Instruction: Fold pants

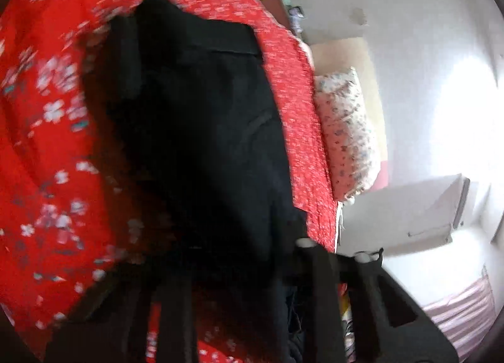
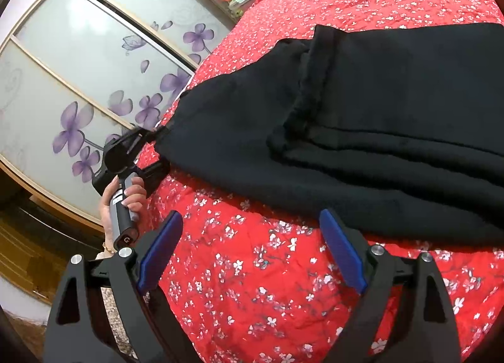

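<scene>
Your right gripper [image 2: 252,249] hovers with its blue pads [image 2: 160,249] spread wide, holding nothing, above the red floral bedspread [image 2: 252,300]. The black fabric pants [image 2: 378,129] lie folded just beyond it. Your left gripper [image 2: 157,134] is pinched on the pants' left corner.

The pants [image 2: 378,129] are black, of soft, thick cloth, and lie partly folded on the red flowered bed, filling the upper right of the right wrist view. One layer lies doubled over another, its hemmed edge running down the middle; a corner stretches taut toward the left.
</scene>
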`<state>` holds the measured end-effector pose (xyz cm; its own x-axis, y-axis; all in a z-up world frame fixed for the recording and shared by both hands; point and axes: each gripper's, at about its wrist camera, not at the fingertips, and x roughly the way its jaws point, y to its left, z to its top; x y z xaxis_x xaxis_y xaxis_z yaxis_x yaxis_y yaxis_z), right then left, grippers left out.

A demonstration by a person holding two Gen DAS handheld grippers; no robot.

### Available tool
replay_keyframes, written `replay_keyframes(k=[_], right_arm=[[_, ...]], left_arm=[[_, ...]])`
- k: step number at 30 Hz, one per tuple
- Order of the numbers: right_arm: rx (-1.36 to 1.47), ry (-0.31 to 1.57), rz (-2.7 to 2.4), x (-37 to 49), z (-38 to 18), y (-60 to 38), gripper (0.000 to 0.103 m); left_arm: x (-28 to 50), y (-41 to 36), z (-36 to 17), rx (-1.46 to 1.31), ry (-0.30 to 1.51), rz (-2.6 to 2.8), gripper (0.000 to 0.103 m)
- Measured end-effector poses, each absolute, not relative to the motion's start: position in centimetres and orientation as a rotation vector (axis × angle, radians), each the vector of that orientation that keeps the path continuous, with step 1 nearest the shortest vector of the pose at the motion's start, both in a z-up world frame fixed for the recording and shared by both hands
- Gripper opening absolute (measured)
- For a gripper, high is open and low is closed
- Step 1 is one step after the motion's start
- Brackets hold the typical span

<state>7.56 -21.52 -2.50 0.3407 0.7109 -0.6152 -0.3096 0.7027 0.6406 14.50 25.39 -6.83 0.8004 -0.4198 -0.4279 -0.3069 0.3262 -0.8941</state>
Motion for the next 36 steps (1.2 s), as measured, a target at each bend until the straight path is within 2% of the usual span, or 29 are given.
replay_keyframes(k=[4,11,16,22,29,36], right_arm=[[0.471,0.998,0.677,7.6,-2.2,-21.9,0.091],[0.663,0.853,0.591,7.7,-0.3,-27.2,0.091],[0.685,0.774,0.533,7.4,1.0,-30.1,0.093],[0.841,0.729,0.511,6.6,1.2,-33.4,0.093],[0.94,0.627,0.497,5.2,2.4,-36.9,0.093],[1.056,0.499,0.424,4.0,2.9,-41.6,0.093]], left_arm=[[14.5,25.3,-6.8,-1.261,0.683,-0.061,0.012],[14.4,24.6,-6.5,-1.191,0.696,-0.014,0.01],[15.4,23.3,-3.3,-0.995,0.747,0.041,0.009],[16.5,20.3,2.2,-0.749,0.748,0.062,0.008],[17.9,12.4,10.4,-0.412,0.723,0.052,0.008],[18.2,-2.4,14.8,-0.065,0.688,-0.063,0.008]])
